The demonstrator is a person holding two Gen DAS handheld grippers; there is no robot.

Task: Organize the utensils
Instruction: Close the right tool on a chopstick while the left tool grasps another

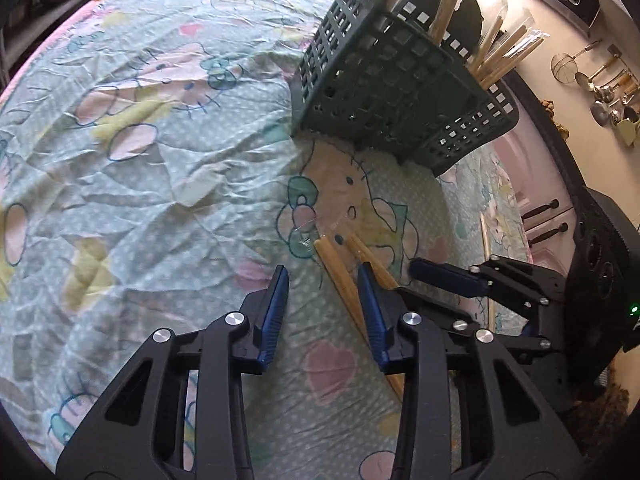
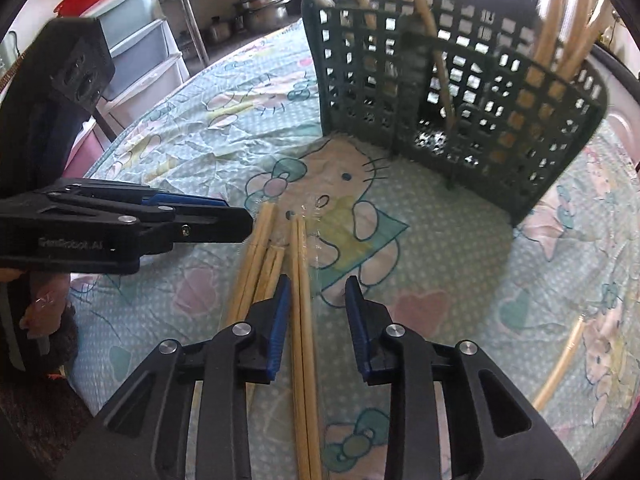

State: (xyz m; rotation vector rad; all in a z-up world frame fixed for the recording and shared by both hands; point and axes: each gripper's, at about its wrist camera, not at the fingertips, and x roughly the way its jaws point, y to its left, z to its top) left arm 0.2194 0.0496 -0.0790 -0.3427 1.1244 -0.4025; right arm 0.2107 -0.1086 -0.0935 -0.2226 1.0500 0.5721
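Several wooden chopsticks (image 2: 298, 264) lie on the patterned tablecloth in front of a dark green slotted utensil basket (image 2: 500, 120) that holds more chopsticks. My right gripper (image 2: 318, 284) is open, low over the cloth, with one wrapped pair between its fingers. The left gripper (image 2: 236, 220) shows at its left, beside the other chopsticks. In the left wrist view my left gripper (image 1: 322, 276) is open and empty, chopsticks (image 1: 340, 268) lie under its right finger, the basket (image 1: 384, 80) stands beyond, and the right gripper (image 1: 436, 276) is to its right.
The tablecloth (image 1: 140, 160) covers a round table. One more chopstick (image 2: 560, 364) lies near the right table edge. Plastic drawers (image 2: 136, 40) and pots (image 2: 264, 8) stand beyond the table. Ladles (image 1: 604, 92) hang on the wall.
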